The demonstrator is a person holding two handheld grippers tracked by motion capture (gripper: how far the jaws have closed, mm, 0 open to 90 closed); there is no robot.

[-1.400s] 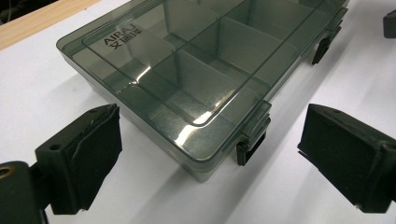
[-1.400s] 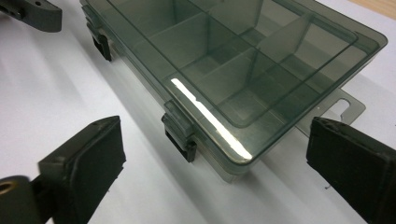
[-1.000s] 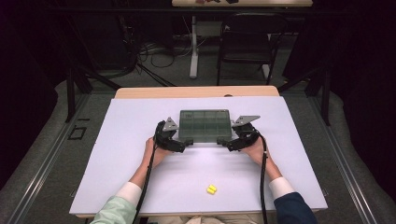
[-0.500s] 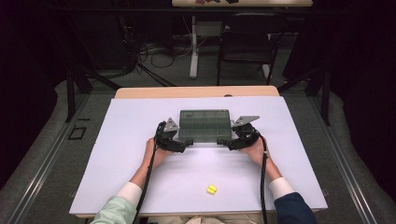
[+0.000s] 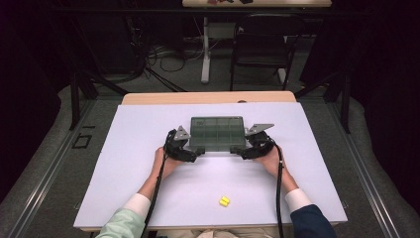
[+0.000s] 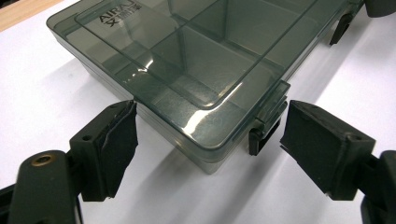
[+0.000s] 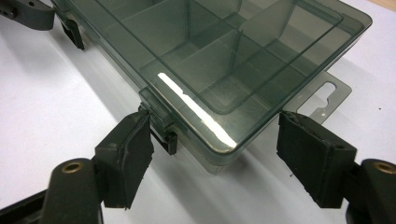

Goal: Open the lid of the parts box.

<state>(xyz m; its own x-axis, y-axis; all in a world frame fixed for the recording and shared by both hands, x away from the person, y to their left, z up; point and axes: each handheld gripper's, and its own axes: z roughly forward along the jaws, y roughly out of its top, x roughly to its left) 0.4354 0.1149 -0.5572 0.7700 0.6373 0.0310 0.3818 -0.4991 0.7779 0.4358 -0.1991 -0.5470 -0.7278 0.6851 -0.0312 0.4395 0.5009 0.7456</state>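
Both claws' jaws have just been closing; left claw (image 6: 205, 144) and right claw (image 7: 215, 149) are staying spread, each straddling a near corner of the compartment box (image 5: 218, 133).

A dark chair (image 5: 259, 47) stands on grey floor (image 5: 59, 163) behind the table (image 5: 208, 97).

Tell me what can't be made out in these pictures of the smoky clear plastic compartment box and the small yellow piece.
- Smoky clear plastic compartment box: its far end is cut off by the top edge of the left gripper view and the right gripper view.
- Small yellow piece: too small in the high view to tell what it is.
- Box contents: glare on the lid in both gripper views; the compartments look empty, not certain.
- Black latch: partly tucked under the lid tab; fastened or not is unclear.
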